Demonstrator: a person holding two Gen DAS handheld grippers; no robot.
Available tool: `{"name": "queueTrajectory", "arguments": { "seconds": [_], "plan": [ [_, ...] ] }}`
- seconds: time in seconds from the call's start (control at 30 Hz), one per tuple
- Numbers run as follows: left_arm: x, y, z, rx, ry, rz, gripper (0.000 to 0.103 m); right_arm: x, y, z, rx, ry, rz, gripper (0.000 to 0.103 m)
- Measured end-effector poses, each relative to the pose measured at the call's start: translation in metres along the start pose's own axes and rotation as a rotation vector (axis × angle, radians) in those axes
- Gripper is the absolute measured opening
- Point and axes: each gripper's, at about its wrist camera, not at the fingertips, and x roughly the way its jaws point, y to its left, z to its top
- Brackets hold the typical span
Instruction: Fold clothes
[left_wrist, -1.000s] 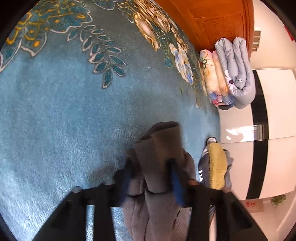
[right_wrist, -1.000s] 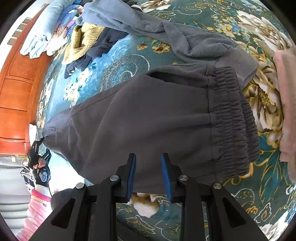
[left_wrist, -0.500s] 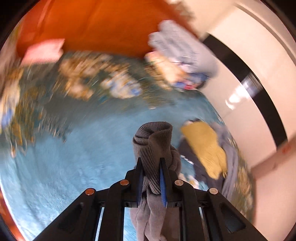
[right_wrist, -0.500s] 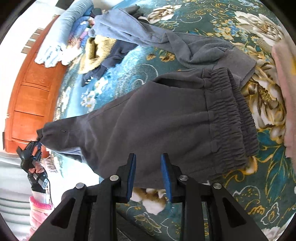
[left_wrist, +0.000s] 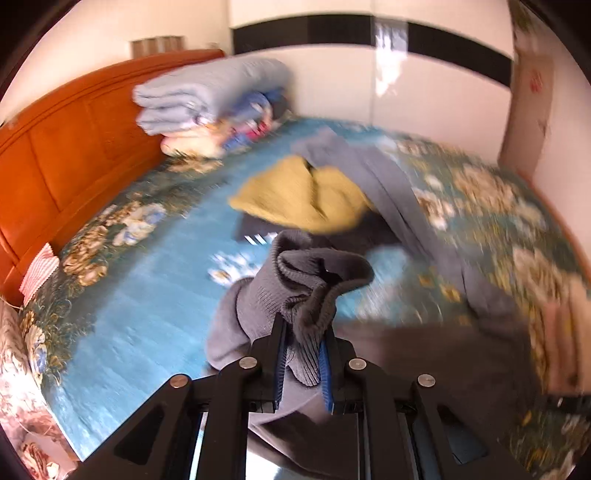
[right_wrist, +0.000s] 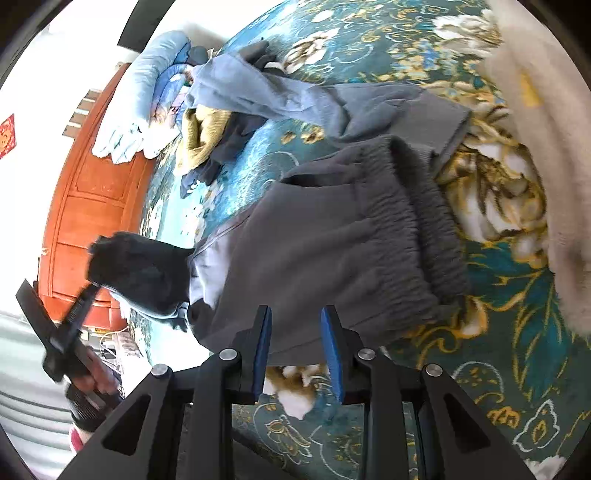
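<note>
Dark grey sweatpants (right_wrist: 332, 243) lie on the blue floral bedspread (right_wrist: 517, 369), elastic waistband to the right. My left gripper (left_wrist: 303, 332) is shut on the ribbed leg cuffs (left_wrist: 295, 280) and holds them lifted above the bed; it shows at the left of the right wrist view (right_wrist: 92, 284) with the cuff end raised over the pants. My right gripper (right_wrist: 295, 317) has its jaws apart at the near edge of the pants, with fabric lying between the blue pads; I cannot tell if it grips.
A pile of clothes lies further back: a yellow knit (left_wrist: 306, 199), a blue-grey garment (left_wrist: 388, 184) and dark items. Folded quilts (left_wrist: 207, 96) rest against the orange wooden headboard (left_wrist: 55, 155). A pale fuzzy garment (right_wrist: 546, 147) lies at the right.
My left gripper has closed on the cuffs, lifted them and swung round toward the waistband, folding the legs over. The right gripper has stayed at the pants' edge.
</note>
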Motion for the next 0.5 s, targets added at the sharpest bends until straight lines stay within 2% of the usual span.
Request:
{"name": "queueTrajectory", "arguments": {
  "seconds": [0.23,0.37,0.43,0.5],
  "plan": [
    [0.026,-0.078,-0.032,0.157,0.108,0.086,0.019,-0.005,-0.021,0.001,0.030,-0.003,0.015,0.028],
    [0.038,-0.089,-0.040,0.181,0.142,0.088,0.023,-0.003,-0.027,0.003,0.039,-0.004,0.015,0.028],
    [0.042,-0.092,-0.043,0.187,0.158,0.078,0.033,-0.001,-0.029,0.003,0.040,0.003,0.014,0.028],
    [0.044,-0.095,-0.047,0.191,0.167,0.064,0.055,0.003,-0.031,0.003,0.041,0.011,0.012,0.028]
  ]
}}
